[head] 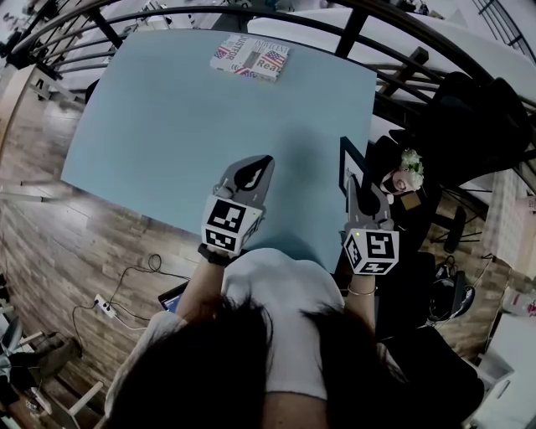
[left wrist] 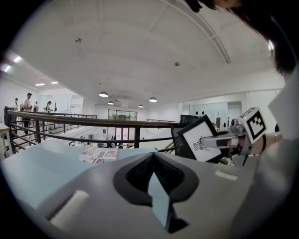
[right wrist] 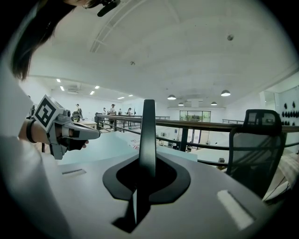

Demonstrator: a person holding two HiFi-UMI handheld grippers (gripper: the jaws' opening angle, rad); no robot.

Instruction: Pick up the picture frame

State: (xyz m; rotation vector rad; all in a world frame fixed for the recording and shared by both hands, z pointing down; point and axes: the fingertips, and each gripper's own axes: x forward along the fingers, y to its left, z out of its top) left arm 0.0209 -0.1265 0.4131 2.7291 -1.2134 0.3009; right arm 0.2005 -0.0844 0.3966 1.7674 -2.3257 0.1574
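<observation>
The picture frame [head: 345, 159] is a thin black frame around a white picture with a small dark drawing. It stands upright off the right edge of the light blue table [head: 184, 126]. My right gripper [head: 355, 188] is shut on its lower edge. In the right gripper view the frame [right wrist: 148, 126] rises edge-on from between the jaws. The left gripper view shows the frame's face [left wrist: 202, 141] with the right gripper [left wrist: 223, 138] clamped on it. My left gripper [head: 261, 163] hovers over the table's near part, shut, with nothing in it.
A printed booklet [head: 251, 57] lies flat at the table's far edge. A black railing [head: 360, 21] curves behind the table. A black office chair [head: 469, 109] and a small flower pot [head: 408, 172] stand to the right. Cables [head: 126, 285] lie on the wooden floor.
</observation>
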